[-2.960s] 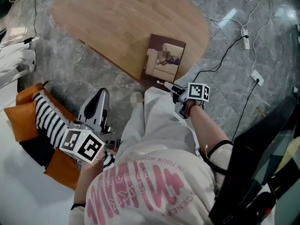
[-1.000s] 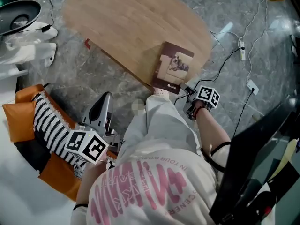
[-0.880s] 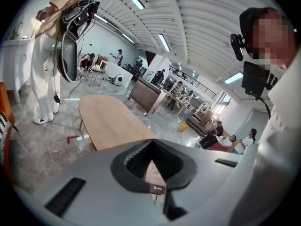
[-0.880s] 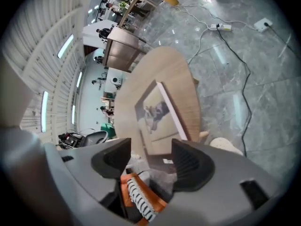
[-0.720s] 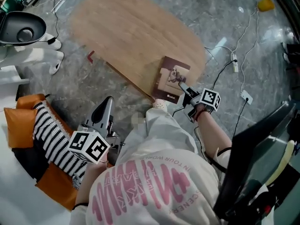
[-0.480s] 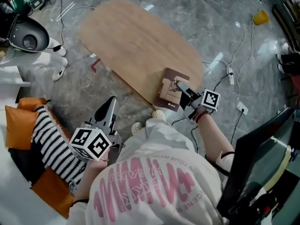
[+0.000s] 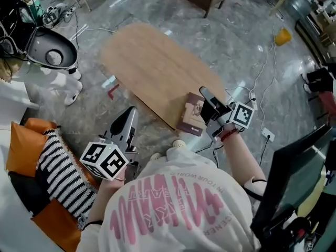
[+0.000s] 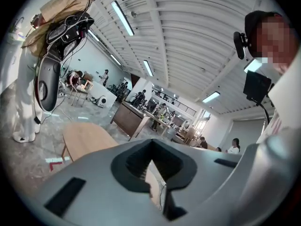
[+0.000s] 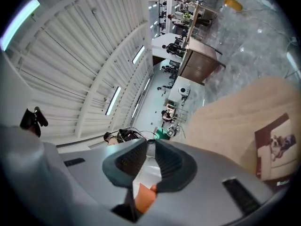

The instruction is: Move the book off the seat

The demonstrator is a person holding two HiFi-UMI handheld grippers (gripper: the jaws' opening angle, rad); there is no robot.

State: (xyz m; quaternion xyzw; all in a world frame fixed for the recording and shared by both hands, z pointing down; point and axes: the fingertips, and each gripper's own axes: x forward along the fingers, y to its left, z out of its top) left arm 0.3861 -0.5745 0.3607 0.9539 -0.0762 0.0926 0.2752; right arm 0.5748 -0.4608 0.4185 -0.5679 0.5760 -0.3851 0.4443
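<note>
The brown book (image 7: 192,115), with a sofa-and-dog picture on its cover, lies flat at the near edge of the oval wooden table (image 7: 152,67); it also shows in the right gripper view, book (image 9: 277,155). My right gripper (image 7: 202,92) hangs raised beside and above it, apart from it. Its jaws have just been closing with nothing between them, and the right gripper (image 9: 151,143) now looks shut. My left gripper (image 7: 131,111) is lifted over the floor near the seat, pointing roughly level, jaws together and empty, left gripper (image 8: 150,143).
An orange cushion (image 7: 20,140) and a striped cushion (image 7: 63,173) lie on the white seat at the left. A white machine (image 7: 50,50) stands beyond it. Cables and a power strip (image 7: 267,135) cross the stone floor on the right, near a dark screen (image 7: 294,177).
The view has risen as the person straightened up. My right gripper lifted away from the book and its jaws came together. My left gripper rose too. The book stayed on the table.
</note>
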